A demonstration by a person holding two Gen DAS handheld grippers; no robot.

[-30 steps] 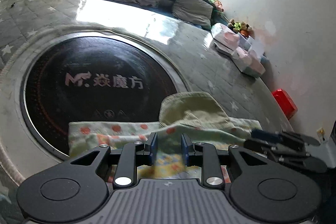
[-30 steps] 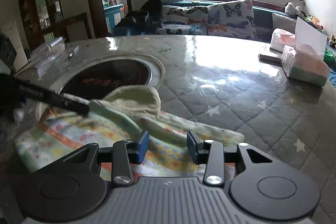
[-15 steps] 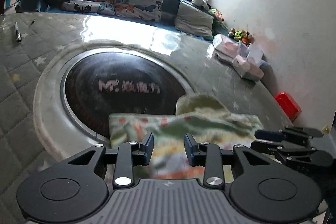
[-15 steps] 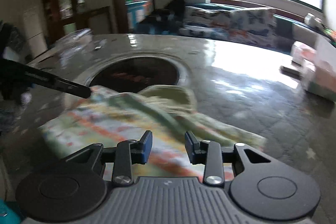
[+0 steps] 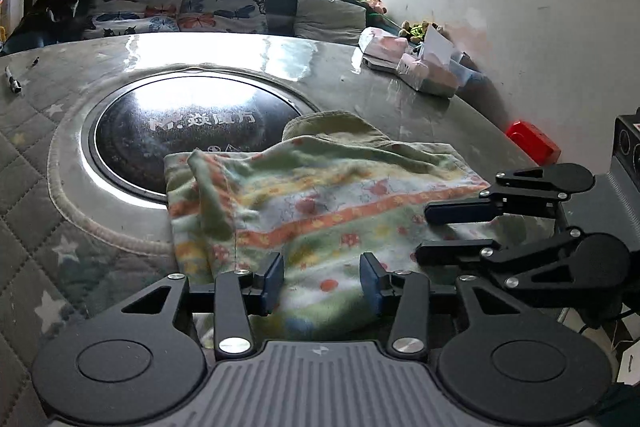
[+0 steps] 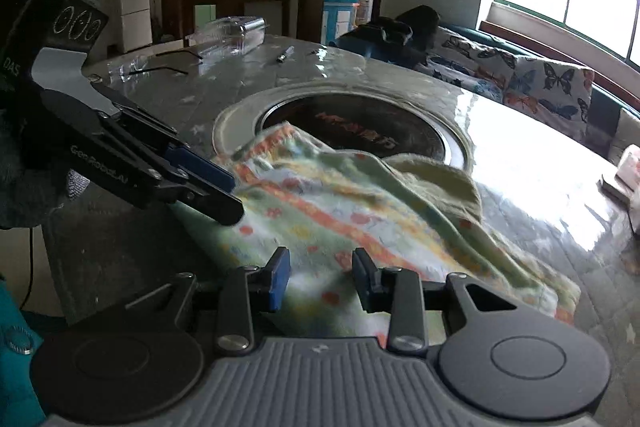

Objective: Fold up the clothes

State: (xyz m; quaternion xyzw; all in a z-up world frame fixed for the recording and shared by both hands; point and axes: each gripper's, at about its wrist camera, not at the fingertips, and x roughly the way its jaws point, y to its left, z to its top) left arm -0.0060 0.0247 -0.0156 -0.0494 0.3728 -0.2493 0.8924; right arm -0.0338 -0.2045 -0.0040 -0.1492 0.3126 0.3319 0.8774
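Note:
A small patterned garment (image 5: 320, 195), green with orange stripes and dots, lies rumpled on the quilted table, partly over the round black cooktop (image 5: 188, 131). It also shows in the right wrist view (image 6: 360, 211). My left gripper (image 5: 320, 281) is open and empty over the garment's near edge. My right gripper (image 6: 320, 277) is open and empty over its near edge too. Each gripper shows from the side in the other's view, the right one (image 5: 436, 231) and the left one (image 6: 216, 187), both with jaws apart over the cloth.
Tissue packs and boxes (image 5: 424, 67) sit at the table's far right, a red object (image 5: 532, 147) beyond the edge. A pen (image 5: 14, 83) lies far left. A clear plastic box (image 6: 232, 35) and cables sit at the far side. A sofa with butterfly cushions (image 5: 180, 7) stands behind.
Both grippers have opened wider and pulled back and up from the garment. The garment has dropped and lies more spread out on the table.

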